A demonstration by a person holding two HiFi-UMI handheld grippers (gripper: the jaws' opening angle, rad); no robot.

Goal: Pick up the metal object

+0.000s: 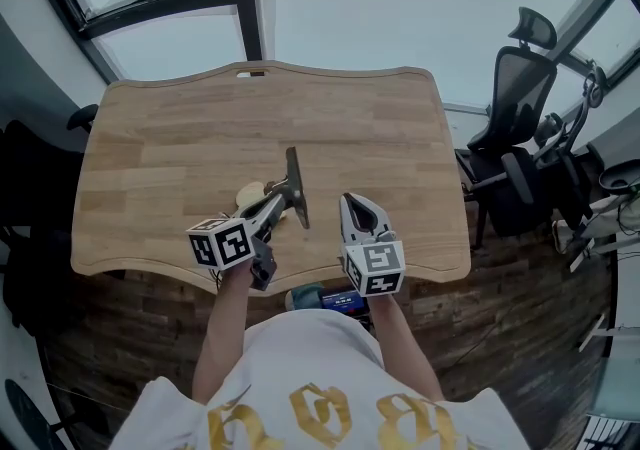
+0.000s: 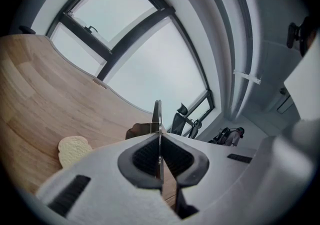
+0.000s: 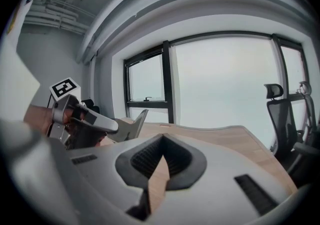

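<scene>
The left gripper (image 1: 281, 203) clamps the thin metal object (image 1: 294, 183) edge-on, above the table (image 1: 180, 138). The right gripper (image 1: 349, 202) hovers beside it, closed and empty. The object looks stiff, slick and probably heavy, so it may pivot unless gripped near its middle.

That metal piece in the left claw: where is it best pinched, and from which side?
Probably on its thin flat stem, as the left claw holds the metal piece: the plate stands edge-on between the pads, so they press its broad faces. Come from the near end; the crossbar at the far end would block the claw.
</scene>
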